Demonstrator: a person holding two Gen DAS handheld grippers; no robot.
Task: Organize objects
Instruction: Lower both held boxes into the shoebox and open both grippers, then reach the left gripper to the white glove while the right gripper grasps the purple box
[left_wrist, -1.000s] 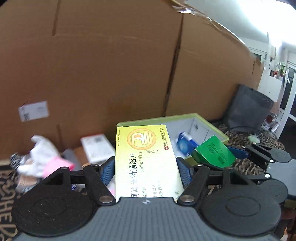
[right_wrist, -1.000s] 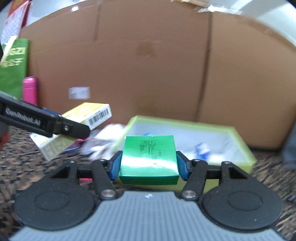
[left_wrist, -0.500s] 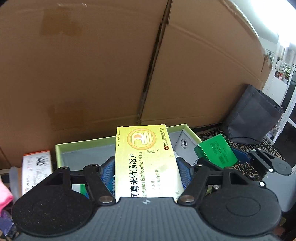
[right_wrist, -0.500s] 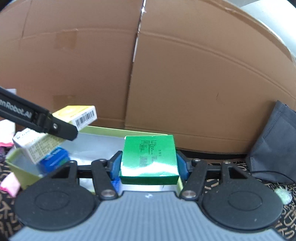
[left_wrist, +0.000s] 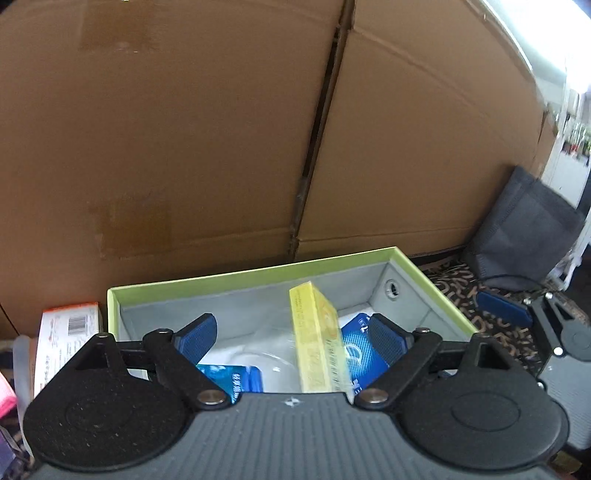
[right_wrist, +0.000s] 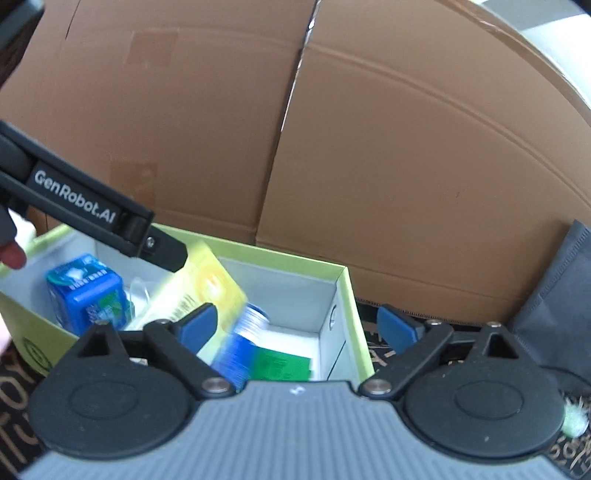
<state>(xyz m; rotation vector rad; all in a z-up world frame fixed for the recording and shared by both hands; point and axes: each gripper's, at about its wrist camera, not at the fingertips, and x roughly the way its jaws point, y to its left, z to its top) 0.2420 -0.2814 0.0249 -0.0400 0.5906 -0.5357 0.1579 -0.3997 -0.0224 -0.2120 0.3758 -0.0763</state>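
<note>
A lime-green storage box (left_wrist: 255, 276) with a grey lining sits against a cardboard wall; it also shows in the right wrist view (right_wrist: 343, 291). My left gripper (left_wrist: 291, 332) is open above it, and the yellow medicine box (left_wrist: 317, 339) stands tilted on edge inside, free of the pads. The same yellow box (right_wrist: 199, 291) looks blurred in the right wrist view. My right gripper (right_wrist: 299, 325) is open over the box's right end. The green box (right_wrist: 282, 363) lies flat on the bottom. Blue packs (right_wrist: 86, 291) also lie inside.
A tall brown cardboard wall (left_wrist: 221, 129) stands right behind the storage box. A white and orange carton (left_wrist: 62, 332) lies left of it. A dark grey fabric bag (left_wrist: 524, 236) leans at the right on a patterned cloth (left_wrist: 454, 277).
Both grippers have opened. The yellow box has dropped from my left gripper into the storage box, and the green box has dropped from my right gripper onto its bottom.
</note>
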